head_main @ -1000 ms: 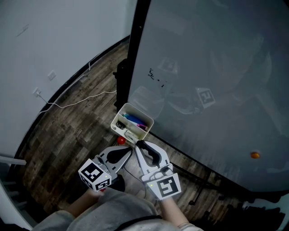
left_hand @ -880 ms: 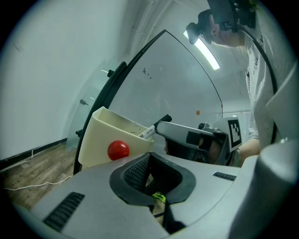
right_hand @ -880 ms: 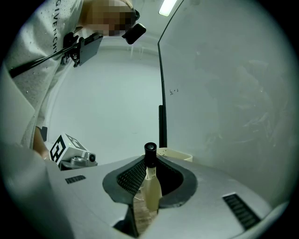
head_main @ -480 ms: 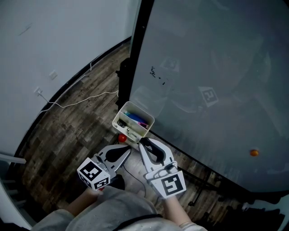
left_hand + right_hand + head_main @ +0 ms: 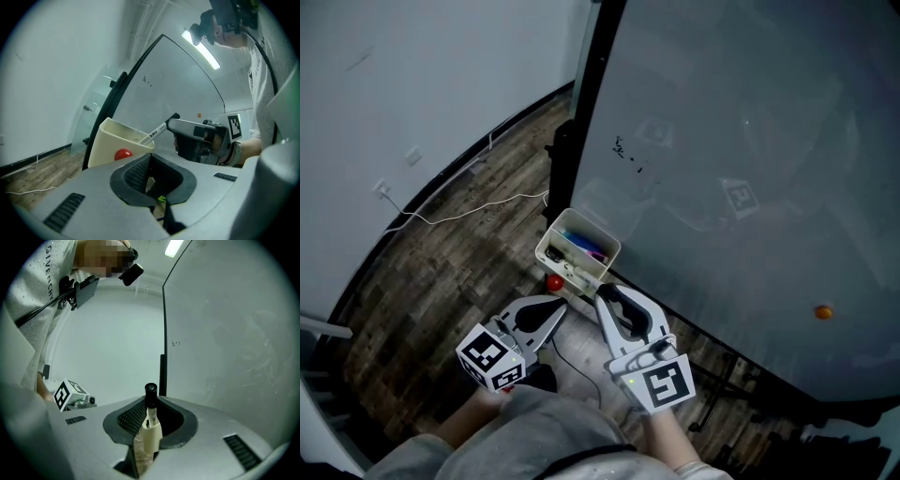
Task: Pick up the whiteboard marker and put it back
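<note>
1. Two tongs face the whiteboard (image 5: 750,141); the right tongs (image 5: 151,401) grip the marker (image 5: 150,414) near its black cap.
2. Its white body slants down over the rim of the cream box (image 5: 551,246); whether it touches is unclear.
3. The left tongs (image 5: 150,157) look closed and empty, just beside the box.
</note>
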Available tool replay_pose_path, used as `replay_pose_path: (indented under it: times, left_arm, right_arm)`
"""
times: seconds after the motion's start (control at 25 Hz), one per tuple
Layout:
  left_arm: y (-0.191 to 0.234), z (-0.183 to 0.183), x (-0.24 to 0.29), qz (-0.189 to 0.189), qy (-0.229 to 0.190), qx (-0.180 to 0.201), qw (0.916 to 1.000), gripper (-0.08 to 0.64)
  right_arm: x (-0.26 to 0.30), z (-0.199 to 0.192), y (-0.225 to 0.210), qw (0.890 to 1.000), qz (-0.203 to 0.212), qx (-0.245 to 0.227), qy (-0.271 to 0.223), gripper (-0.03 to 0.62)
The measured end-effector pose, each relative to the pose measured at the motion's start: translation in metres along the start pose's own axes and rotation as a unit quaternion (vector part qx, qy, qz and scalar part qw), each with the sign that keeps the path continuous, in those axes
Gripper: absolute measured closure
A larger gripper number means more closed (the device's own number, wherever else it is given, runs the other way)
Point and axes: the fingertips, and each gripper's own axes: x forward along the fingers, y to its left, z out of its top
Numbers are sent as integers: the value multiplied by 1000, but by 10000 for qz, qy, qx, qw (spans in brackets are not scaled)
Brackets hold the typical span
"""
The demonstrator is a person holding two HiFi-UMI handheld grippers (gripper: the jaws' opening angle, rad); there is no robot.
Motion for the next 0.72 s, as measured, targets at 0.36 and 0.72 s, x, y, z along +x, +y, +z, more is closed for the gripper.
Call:
replay_pose_path:
  times: [0.36,0.72]
  left_arm:
    - [-4,6,-3,73,-106,46,9999,545]
    - [-11,10,-7,89,-223,84,9997,545]
  right_arm:
    - [-9,16,1,10000,31,-42,-75,517]
    - [-17,37,8,9996,160,-179,-146,517]
